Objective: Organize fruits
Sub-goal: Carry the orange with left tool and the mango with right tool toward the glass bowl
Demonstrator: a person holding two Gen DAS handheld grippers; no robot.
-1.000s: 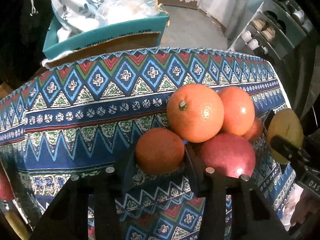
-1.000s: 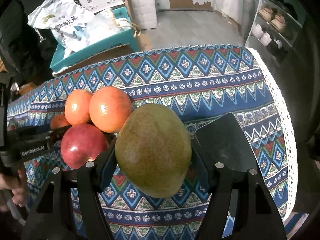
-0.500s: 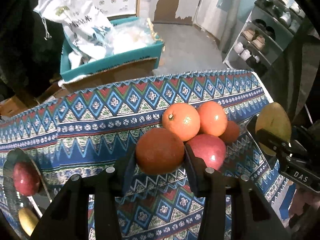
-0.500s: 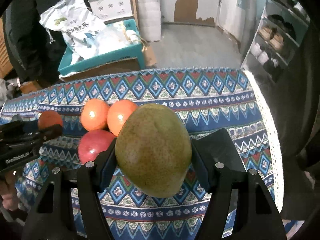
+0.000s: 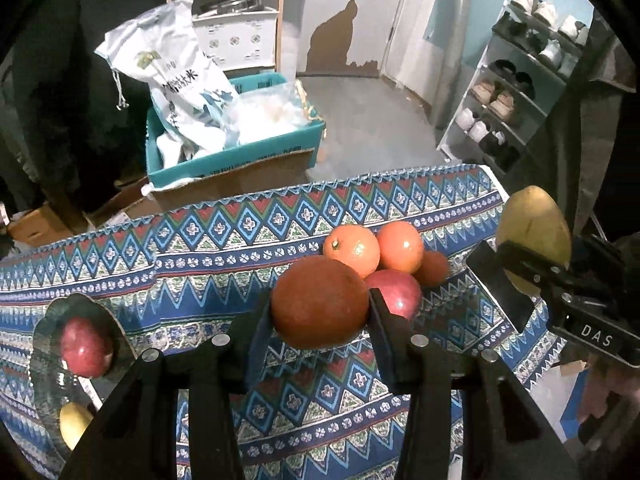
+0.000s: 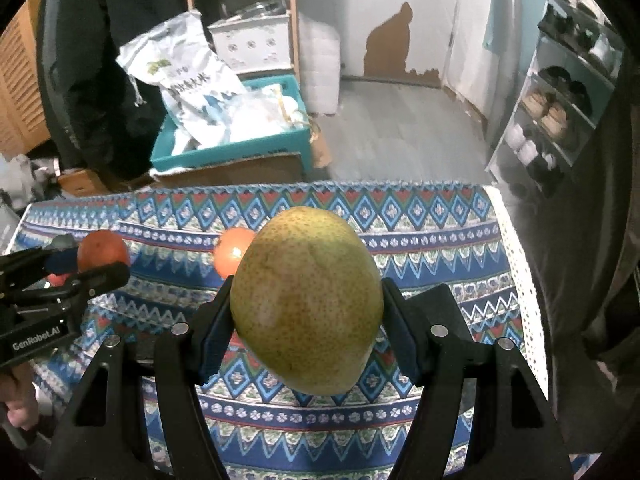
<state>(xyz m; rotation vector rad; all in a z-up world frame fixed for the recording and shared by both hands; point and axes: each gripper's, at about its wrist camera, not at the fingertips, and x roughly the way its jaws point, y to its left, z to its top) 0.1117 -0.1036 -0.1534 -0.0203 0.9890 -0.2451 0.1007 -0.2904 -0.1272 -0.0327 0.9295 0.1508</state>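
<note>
My left gripper [image 5: 319, 314] is shut on a dark orange [image 5: 320, 300], held above the patterned tablecloth [image 5: 200, 264]. Behind it on the cloth sits a pile: two bright oranges [image 5: 352, 250], a smaller orange [image 5: 434, 268] and a red apple [image 5: 398, 292]. My right gripper [image 6: 307, 338] is shut on a speckled green-yellow pear [image 6: 308, 280], also lifted off the table. In the left wrist view the pear [image 5: 534, 228] shows at the right. In the right wrist view the held orange [image 6: 104, 254] shows at the left.
A glass plate [image 5: 44, 344] at the table's left end holds a red apple [image 5: 86, 346] and a yellow fruit [image 5: 74, 424]. Beyond the table's far edge stand a teal box [image 5: 240, 156] with bags and a shoe rack [image 5: 516, 92]. A hand [image 6: 16, 400] grips the left tool.
Both grippers have risen with their fruit, so the table and the pile look smaller and farther. The glass plate has come into the left wrist view.
</note>
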